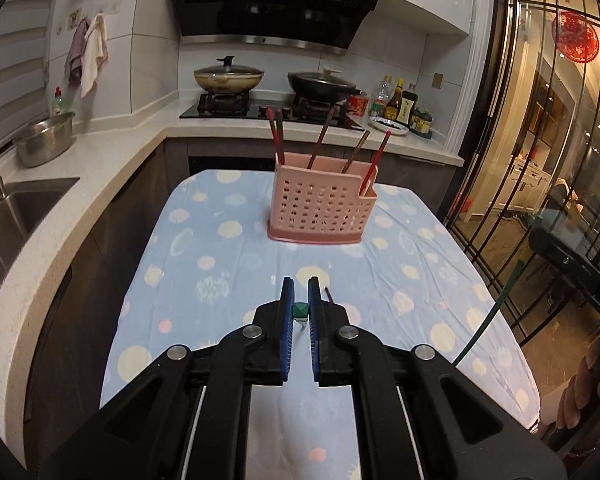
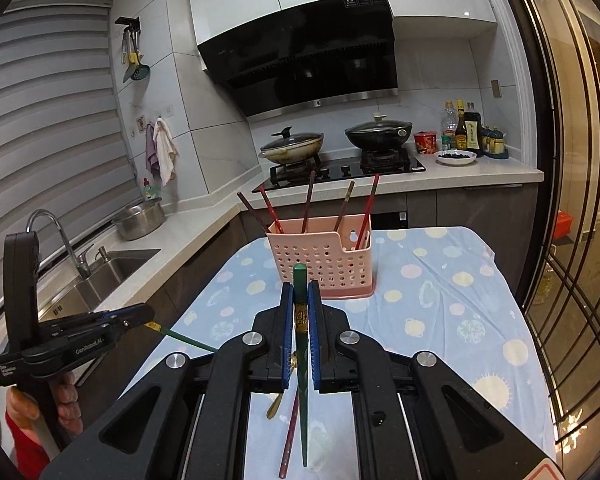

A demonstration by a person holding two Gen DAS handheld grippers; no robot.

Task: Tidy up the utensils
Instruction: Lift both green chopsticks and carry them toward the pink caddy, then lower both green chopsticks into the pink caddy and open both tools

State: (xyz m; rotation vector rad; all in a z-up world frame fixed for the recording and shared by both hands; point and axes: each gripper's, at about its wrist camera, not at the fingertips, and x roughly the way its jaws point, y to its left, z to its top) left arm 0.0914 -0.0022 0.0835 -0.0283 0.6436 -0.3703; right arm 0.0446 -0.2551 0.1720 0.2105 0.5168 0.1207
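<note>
A pink perforated utensil holder [image 1: 322, 210] stands on the dotted blue tablecloth [image 1: 220, 264], with several red and brown chopsticks upright in it; it also shows in the right wrist view [image 2: 326, 264]. My left gripper [image 1: 301, 300] is shut on a green chopstick [image 1: 300, 311], seen end-on between the blue pads. From the right wrist view that left gripper [image 2: 140, 314] holds its chopstick [image 2: 184, 340] pointing right. My right gripper [image 2: 300, 300] is shut on another green chopstick [image 2: 300, 304], held roughly upright in front of the holder.
A red chopstick [image 2: 288, 436] and a gold spoon [image 2: 274, 406] lie on the cloth below my right gripper. A sink [image 2: 100, 276] and steel bowl [image 2: 140, 220] sit on the left counter. A stove with two pans [image 2: 340, 148] is behind. A glass door [image 2: 580, 240] stands right.
</note>
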